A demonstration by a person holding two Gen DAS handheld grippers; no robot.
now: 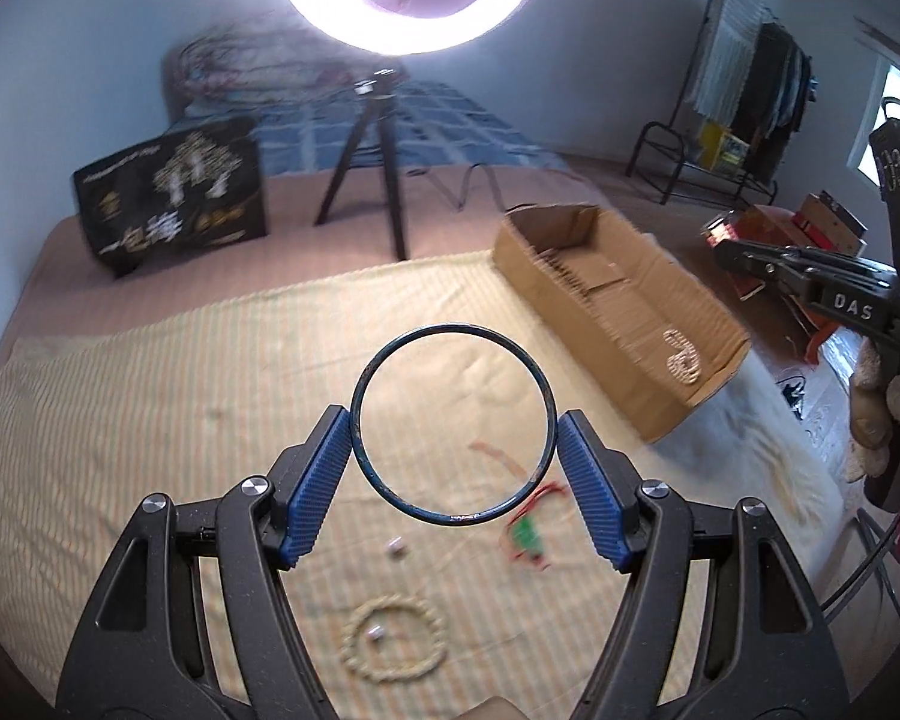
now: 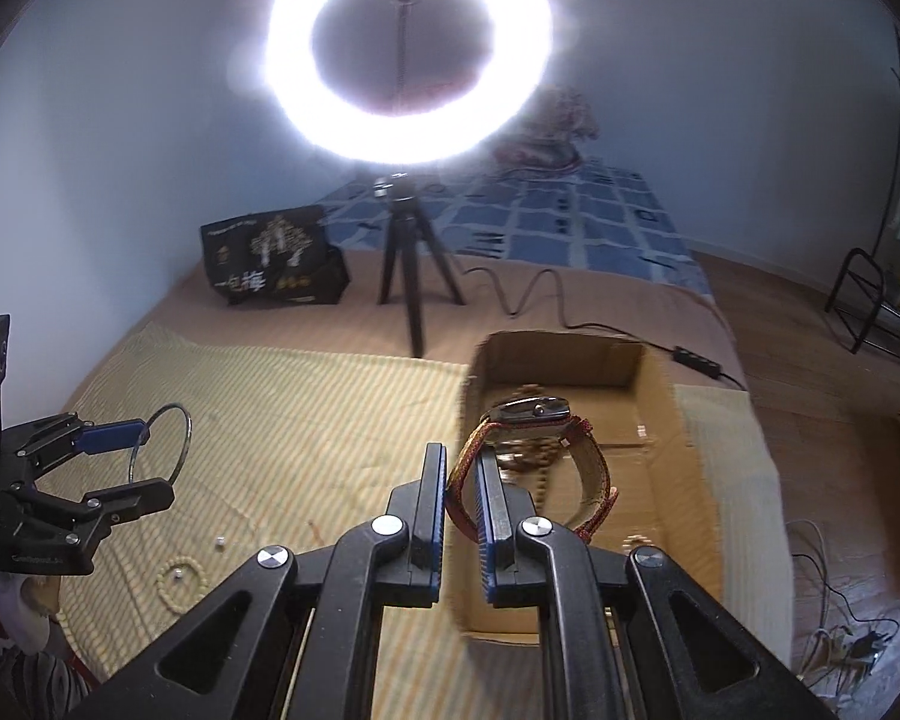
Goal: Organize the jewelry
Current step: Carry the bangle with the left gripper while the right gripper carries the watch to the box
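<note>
My left gripper (image 1: 453, 438) is shut on a thin dark bangle (image 1: 384, 360), its blue pads (image 1: 324, 480) pressing the ring's two sides above the striped yellow cloth (image 1: 150, 420). The right wrist view shows the same bangle (image 2: 181, 414) in the left gripper (image 2: 132, 462). My right gripper (image 2: 462, 462) is shut on the red strap of a wristwatch (image 2: 534, 411), held over the open cardboard box (image 2: 684, 462). On the cloth lie a bead bracelet (image 1: 393, 639), small silver studs (image 1: 397, 550) and a green and red trinket (image 1: 525, 534). A bead bracelet (image 1: 681, 360) lies in the box (image 1: 570, 228).
A ring light (image 2: 408, 48) on a tripod (image 2: 414, 264) stands behind the cloth, its cable (image 2: 528, 294) trailing right. A black printed bag (image 2: 270, 258) sits at the back left. A clothes rack (image 1: 744, 96) and cables on the floor (image 2: 840, 636) are to the right.
</note>
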